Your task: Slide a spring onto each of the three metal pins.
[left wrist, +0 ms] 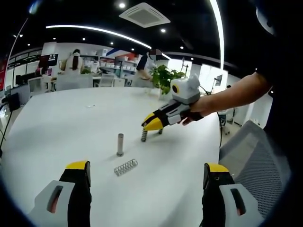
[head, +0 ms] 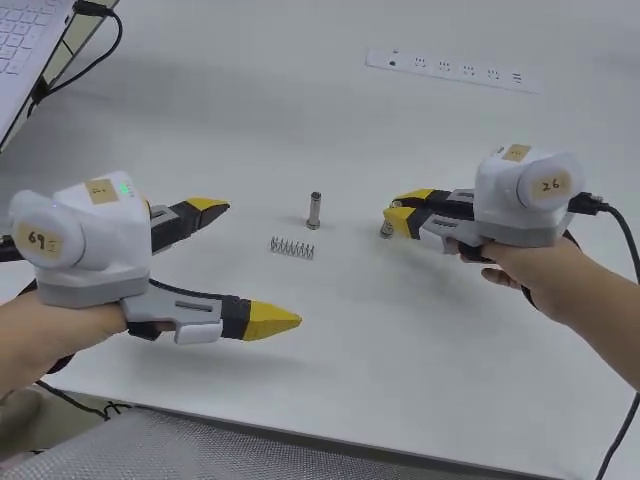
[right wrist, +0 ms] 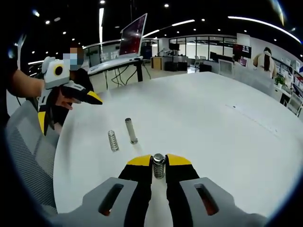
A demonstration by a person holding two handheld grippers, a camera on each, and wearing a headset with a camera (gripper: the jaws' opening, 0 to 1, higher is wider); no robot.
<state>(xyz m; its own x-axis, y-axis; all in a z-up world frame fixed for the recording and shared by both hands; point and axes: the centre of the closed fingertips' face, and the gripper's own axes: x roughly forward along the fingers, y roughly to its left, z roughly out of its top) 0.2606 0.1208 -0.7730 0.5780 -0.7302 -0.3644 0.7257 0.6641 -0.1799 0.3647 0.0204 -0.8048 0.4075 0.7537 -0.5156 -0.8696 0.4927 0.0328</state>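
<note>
Nearest us, our left gripper [head: 255, 262] hovers empty, jaws spread wide. Beyond it, a loose spring [head: 292, 247] lies on the white desk [head: 300, 120] beside an upright metal pin [head: 314, 210] (near, not touching). Our right gripper [head: 392, 220] is clamped on a second spring [right wrist: 158, 164], which stands upright.

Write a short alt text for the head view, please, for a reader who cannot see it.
The right gripper is shut on a spring-wrapped pin on a white table. The left gripper is open near an upright bare metal pin and a loose spring lying beside it.
</note>
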